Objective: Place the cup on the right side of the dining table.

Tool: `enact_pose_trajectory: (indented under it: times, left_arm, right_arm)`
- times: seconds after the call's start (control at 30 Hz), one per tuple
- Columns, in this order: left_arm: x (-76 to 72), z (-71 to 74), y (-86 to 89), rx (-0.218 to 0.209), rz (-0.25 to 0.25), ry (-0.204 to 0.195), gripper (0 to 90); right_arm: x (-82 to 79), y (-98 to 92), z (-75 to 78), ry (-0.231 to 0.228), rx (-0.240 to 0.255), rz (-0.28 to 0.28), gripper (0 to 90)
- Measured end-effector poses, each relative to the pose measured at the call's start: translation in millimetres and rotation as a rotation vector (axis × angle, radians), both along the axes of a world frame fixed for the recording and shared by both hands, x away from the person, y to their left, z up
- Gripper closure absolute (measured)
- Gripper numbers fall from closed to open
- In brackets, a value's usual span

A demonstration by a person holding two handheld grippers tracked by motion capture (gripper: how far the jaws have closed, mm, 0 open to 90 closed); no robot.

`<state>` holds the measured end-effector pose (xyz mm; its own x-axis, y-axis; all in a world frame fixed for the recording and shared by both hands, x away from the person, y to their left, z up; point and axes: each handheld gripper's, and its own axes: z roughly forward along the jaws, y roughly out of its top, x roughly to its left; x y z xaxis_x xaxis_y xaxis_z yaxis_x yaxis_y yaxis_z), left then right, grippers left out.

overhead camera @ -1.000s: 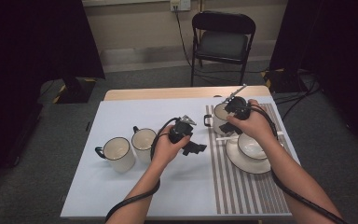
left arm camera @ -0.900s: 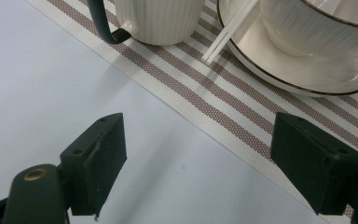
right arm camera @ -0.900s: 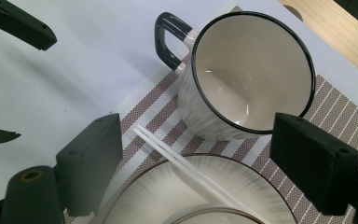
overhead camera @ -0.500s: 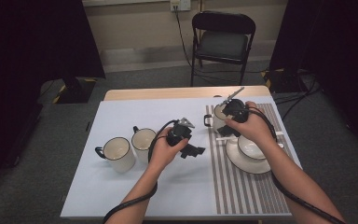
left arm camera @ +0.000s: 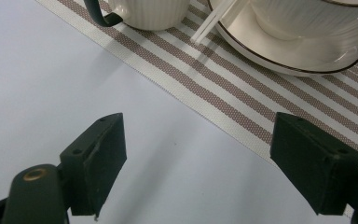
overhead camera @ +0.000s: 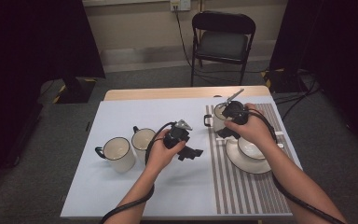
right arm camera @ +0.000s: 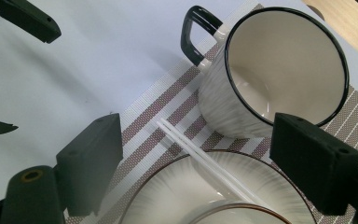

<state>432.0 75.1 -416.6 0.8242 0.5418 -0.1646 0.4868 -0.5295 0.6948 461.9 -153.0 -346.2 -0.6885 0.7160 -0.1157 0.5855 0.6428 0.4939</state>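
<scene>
My left gripper (overhead camera: 191, 153) hovers open over the pale blue table cover, just left of the striped mat (overhead camera: 242, 196). In its own view the left gripper (left arm camera: 200, 163) has nothing between its jaws. My right gripper (overhead camera: 226, 133) is open above the mat. It sits between a black-rimmed white mug (overhead camera: 216, 116) and a plate (overhead camera: 256, 167) that carries a bowl (overhead camera: 251, 148). In the right gripper view, the right gripper (right arm camera: 196, 168) frames two thin white sticks (right arm camera: 200, 158) that rest on the plate's rim (right arm camera: 168, 196), with the mug (right arm camera: 279, 70) just beyond.
Two more white mugs (overhead camera: 116, 153) (overhead camera: 142, 138) stand side by side left of my left hand. A wooden table edge (overhead camera: 168, 93) runs along the far side. A folding chair (overhead camera: 221, 42) stands behind the table.
</scene>
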Motion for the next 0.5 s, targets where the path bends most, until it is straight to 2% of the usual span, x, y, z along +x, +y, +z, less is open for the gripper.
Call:
enact_pose_trajectory:
  times: [0.07,0.3,0.33,0.43,0.5]
  left_arm:
    - [-2.1,-0.4,0.5,-0.001,0.002,0.005,18.1]
    - [-6.5,-2.6,3.5,0.004,-0.002,0.008,18.0]
    - [-7.0,-3.5,3.7,-0.008,0.0,0.007,18.0]
    - [-8.6,-4.7,4.4,-0.008,-0.007,0.011,18.0]
    - [-10.1,-5.1,4.5,-0.002,-0.011,0.009,18.0]
  right_arm:
    - [-0.7,-0.6,1.4,-0.004,0.016,-0.004,16.4]
    - [-7.0,1.6,1.6,0.002,0.026,0.024,16.4]
    - [-8.2,2.3,1.8,0.003,0.031,0.026,16.3]
    - [-10.9,3.2,1.0,0.001,0.04,0.038,16.4]
    - [-13.0,3.9,0.1,0.018,0.036,0.043,16.3]
